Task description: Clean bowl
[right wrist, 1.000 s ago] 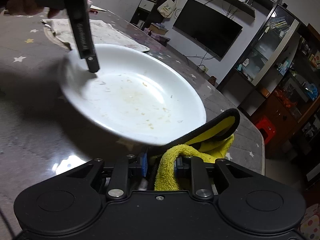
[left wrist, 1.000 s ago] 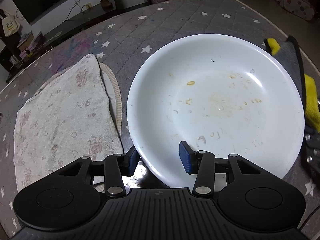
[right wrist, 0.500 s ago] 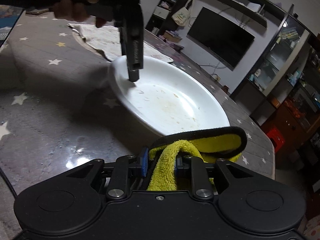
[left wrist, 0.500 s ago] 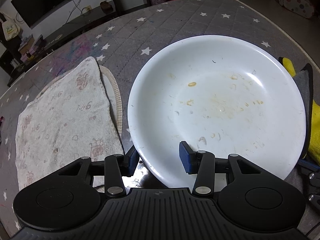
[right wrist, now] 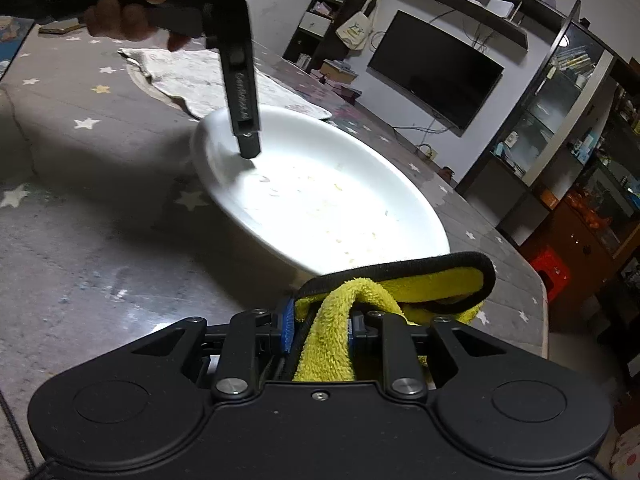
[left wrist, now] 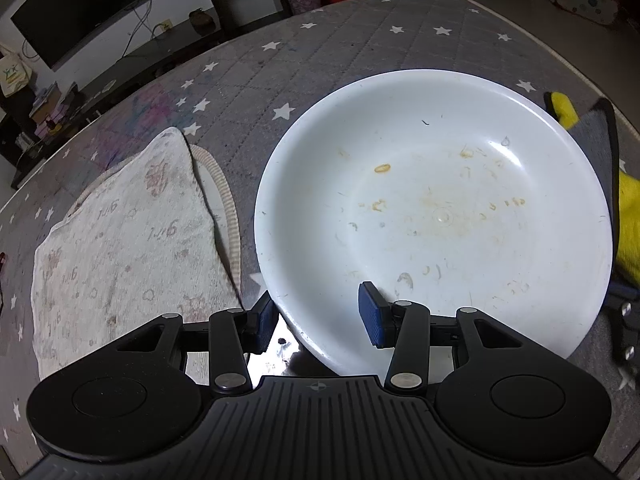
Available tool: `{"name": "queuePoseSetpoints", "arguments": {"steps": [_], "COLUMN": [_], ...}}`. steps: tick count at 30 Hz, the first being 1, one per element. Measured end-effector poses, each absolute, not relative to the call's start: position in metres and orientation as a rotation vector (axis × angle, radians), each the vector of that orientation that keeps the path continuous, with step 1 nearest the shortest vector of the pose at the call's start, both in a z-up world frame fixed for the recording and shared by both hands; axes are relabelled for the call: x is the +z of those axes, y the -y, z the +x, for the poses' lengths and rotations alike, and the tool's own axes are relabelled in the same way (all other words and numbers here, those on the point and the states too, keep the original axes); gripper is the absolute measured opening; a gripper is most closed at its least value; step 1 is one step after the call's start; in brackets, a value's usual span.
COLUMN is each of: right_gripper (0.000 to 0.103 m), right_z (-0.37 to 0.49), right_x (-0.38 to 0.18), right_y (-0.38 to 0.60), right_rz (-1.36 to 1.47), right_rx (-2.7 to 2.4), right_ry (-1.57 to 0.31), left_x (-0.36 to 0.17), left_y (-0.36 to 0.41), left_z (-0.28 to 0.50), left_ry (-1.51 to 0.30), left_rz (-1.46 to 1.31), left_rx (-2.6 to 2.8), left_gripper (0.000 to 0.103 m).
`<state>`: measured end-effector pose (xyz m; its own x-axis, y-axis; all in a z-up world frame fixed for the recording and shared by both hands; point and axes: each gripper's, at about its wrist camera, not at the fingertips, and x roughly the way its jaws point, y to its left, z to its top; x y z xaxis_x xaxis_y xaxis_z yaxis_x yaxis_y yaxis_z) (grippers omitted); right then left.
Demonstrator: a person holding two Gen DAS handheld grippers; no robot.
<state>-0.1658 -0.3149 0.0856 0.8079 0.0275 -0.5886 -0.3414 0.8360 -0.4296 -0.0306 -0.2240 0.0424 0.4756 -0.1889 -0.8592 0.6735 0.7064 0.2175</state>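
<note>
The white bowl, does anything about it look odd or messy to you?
Yes. The white bowl is dirty inside: yellowish smears and small dried bits are scattered over its bottom. It also seems tipped, its near rim lying between the open left gripper's fingers. The right gripper holds a yellow cloth beside it.

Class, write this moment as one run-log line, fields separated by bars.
left gripper: open, fingers straddling bowl rim | right gripper: shut on yellow cloth, beside bowl | residue unwiped

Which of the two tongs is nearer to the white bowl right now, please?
Left. The left tongs straddle the white bowl's near rim, open. The right tongs, clamping the yellow cloth, sit just outside its opposite rim.
</note>
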Motion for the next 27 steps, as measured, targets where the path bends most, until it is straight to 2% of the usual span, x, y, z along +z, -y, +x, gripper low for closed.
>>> {"name": "queuePoseSetpoints", "arguments": {"steps": [21,24,27], "right_gripper": [0.025,0.033,0.035], "right_z": [-0.140,-0.144,-0.145], "right_x": [0.083,0.086,0.089], "right_y": [0.344,0.345,0.349], "right_rz": [-0.488,-0.473,-0.445], "right_rx": [0.111,0.093,0.074], "right_ry": [-0.626,-0.631,-0.632], "left_x": [0.043,0.045,0.047], "left_y": [0.224,0.224,0.221], "left_z": [-0.023,-0.026,-0.029], "left_ry": [-0.945,-0.933,-0.932], "left_rz": [0.564,0.574,0.559], "left_rx": [-0.573,-0.565,-0.556], "left_gripper": [0.047,0.047,0.047]}}
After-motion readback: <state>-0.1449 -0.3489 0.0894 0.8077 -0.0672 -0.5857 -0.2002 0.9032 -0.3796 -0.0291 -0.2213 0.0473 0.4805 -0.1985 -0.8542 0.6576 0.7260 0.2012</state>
